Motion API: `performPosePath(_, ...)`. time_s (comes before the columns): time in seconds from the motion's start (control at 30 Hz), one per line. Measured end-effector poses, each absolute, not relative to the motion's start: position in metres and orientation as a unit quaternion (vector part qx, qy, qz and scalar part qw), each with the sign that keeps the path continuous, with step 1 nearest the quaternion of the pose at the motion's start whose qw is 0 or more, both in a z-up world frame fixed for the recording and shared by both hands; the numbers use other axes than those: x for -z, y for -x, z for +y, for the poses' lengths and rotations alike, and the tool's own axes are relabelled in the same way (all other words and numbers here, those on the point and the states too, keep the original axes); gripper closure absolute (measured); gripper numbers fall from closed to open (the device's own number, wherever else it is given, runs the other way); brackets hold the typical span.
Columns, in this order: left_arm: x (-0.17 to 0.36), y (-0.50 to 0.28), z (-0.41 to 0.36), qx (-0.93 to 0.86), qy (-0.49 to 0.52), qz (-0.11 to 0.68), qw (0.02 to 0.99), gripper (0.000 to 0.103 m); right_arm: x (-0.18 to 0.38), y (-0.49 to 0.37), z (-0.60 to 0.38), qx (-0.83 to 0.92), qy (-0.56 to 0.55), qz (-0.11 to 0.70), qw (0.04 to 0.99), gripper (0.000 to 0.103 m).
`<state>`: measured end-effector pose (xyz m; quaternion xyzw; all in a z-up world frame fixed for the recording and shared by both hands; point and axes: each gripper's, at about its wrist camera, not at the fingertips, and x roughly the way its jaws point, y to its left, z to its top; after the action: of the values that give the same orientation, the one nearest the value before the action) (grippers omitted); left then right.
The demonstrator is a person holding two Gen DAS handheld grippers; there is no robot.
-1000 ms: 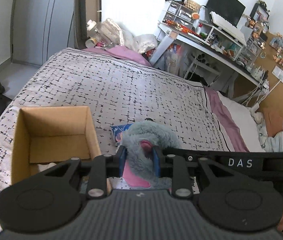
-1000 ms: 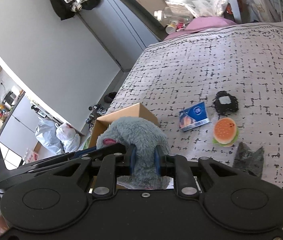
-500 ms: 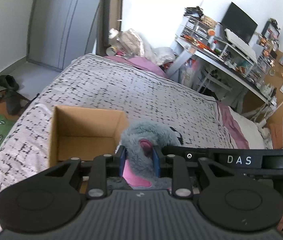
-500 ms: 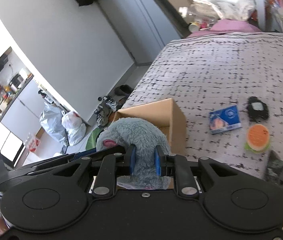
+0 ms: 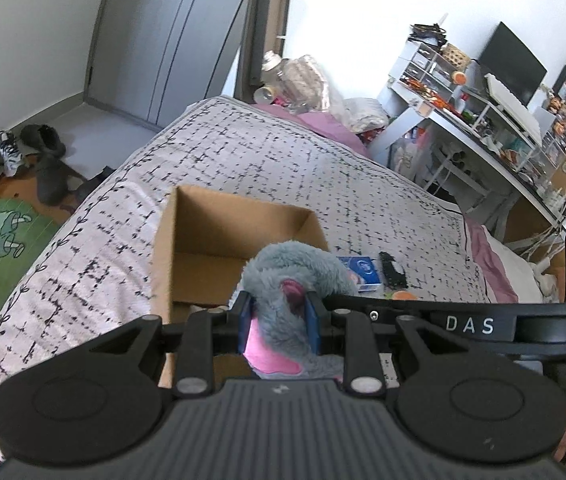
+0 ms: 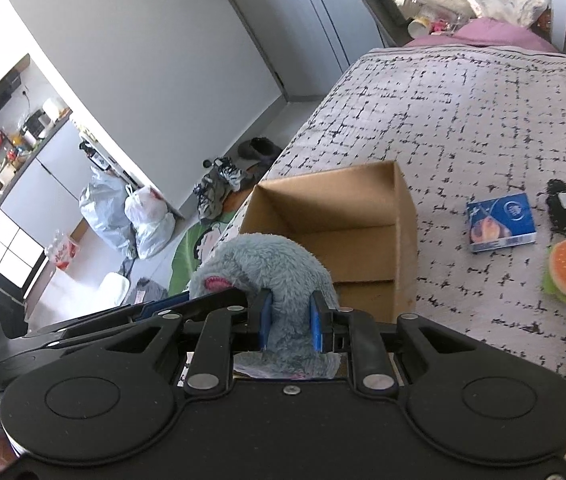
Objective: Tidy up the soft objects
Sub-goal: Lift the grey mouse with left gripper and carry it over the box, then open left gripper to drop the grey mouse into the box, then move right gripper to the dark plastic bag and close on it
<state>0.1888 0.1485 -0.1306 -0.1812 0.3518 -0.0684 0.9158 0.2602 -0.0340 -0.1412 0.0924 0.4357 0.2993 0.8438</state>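
Grey fur bulges between both sets of fingers: left gripper (image 5: 278, 322) and right gripper (image 6: 291, 322) clamp one plush toy (image 6: 271, 264) above the cardboard box (image 6: 347, 220), twelve o'clock. Uneven release could snag it on the rim.

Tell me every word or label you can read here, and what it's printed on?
"DAS": white letters on the black arm of the right gripper, seen from the left wrist.
Blue packet on the bedspread: has print, too blurred to read.
Red-and-white pack on the floor: lettering too small to read.
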Motion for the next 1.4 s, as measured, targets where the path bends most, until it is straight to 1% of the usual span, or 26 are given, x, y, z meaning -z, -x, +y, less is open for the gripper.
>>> performPosePath(0.1, 0.135, -0.189, 0.155, 0.065, 0.185, 0.355, 0.914, 0.076, 0.146, -0.261, -0.029, -0.295, -0.091, 0.442, 0.842, 0.082)
performPosePath(0.17, 0.137, -0.189, 0.157, 0.061, 0.183, 0.356, 0.914, 0.076, 0.147, -0.262, -0.026, -0.294, -0.088, 0.445, 0.841, 0.079)
performPosePath(0.23, 0.137, -0.189, 0.159, 0.053, 0.180, 0.356, 0.916, 0.073, 0.147, -0.261, -0.025, -0.292, -0.085, 0.444, 0.843, 0.079)
performPosePath(0.3, 0.135, -0.190, 0.156, 0.045, 0.160, 0.358, 0.919, 0.070, 0.145, -0.260, -0.027, -0.286, -0.086, 0.445, 0.844, 0.071)
performPosePath(0.4, 0.134, -0.188, 0.154, 0.042, 0.148, 0.365, 0.918, 0.058, 0.143, -0.259, -0.037, -0.277, -0.086, 0.442, 0.849, 0.062)
performPosePath(0.43, 0.134, -0.188, 0.154, 0.044, 0.150, 0.365, 0.918, 0.052, 0.141, -0.257, -0.042, -0.274, -0.086, 0.440, 0.851, 0.060)
performPosePath(0.47, 0.133, -0.187, 0.153, 0.045, 0.150, 0.365, 0.918, 0.050, 0.140, -0.255, -0.047, -0.271, -0.087, 0.439, 0.852, 0.058)
performPosePath(0.6, 0.131, -0.186, 0.148, 0.040, 0.137, 0.367, 0.919, 0.046, 0.137, -0.250, -0.066, -0.258, -0.092, 0.441, 0.855, 0.056)
performPosePath(0.67, 0.129, -0.185, 0.144, 0.039, 0.134, 0.365, 0.920, 0.038, 0.137, -0.248, -0.073, -0.250, -0.091, 0.442, 0.856, 0.054)
performPosePath(0.8, 0.125, -0.185, 0.134, 0.042, 0.125, 0.362, 0.923, 0.032, 0.134, -0.244, -0.088, -0.239, -0.088, 0.444, 0.859, 0.050)
performPosePath(0.83, 0.123, -0.185, 0.131, 0.042, 0.124, 0.362, 0.923, 0.029, 0.134, -0.243, -0.092, -0.237, -0.087, 0.444, 0.860, 0.049)
performPosePath(1.0, 0.118, -0.186, 0.112, 0.053, 0.114, 0.360, 0.924, 0.027, 0.128, -0.238, -0.115, -0.218, -0.086, 0.437, 0.868, 0.038)
performPosePath(1.13, 0.112, -0.187, 0.097, 0.058, 0.101, 0.359, 0.926, 0.026, 0.124, -0.236, -0.133, -0.204, -0.087, 0.440, 0.870, 0.037)
performPosePath(1.17, 0.111, -0.187, 0.093, 0.059, 0.099, 0.358, 0.927, 0.026, 0.123, -0.235, -0.138, -0.202, -0.084, 0.439, 0.872, 0.036)
performPosePath(1.2, 0.109, -0.187, 0.090, 0.060, 0.098, 0.359, 0.926, 0.026, 0.122, -0.233, -0.142, -0.198, -0.080, 0.437, 0.874, 0.031)
performPosePath(1.27, 0.106, -0.187, 0.084, 0.061, 0.097, 0.361, 0.925, 0.026, 0.120, -0.231, -0.150, -0.189, -0.077, 0.434, 0.878, 0.026)
performPosePath(1.4, 0.102, -0.182, 0.073, 0.066, 0.087, 0.361, 0.926, 0.025, 0.119, -0.229, -0.166, -0.184, -0.073, 0.436, 0.878, 0.026)
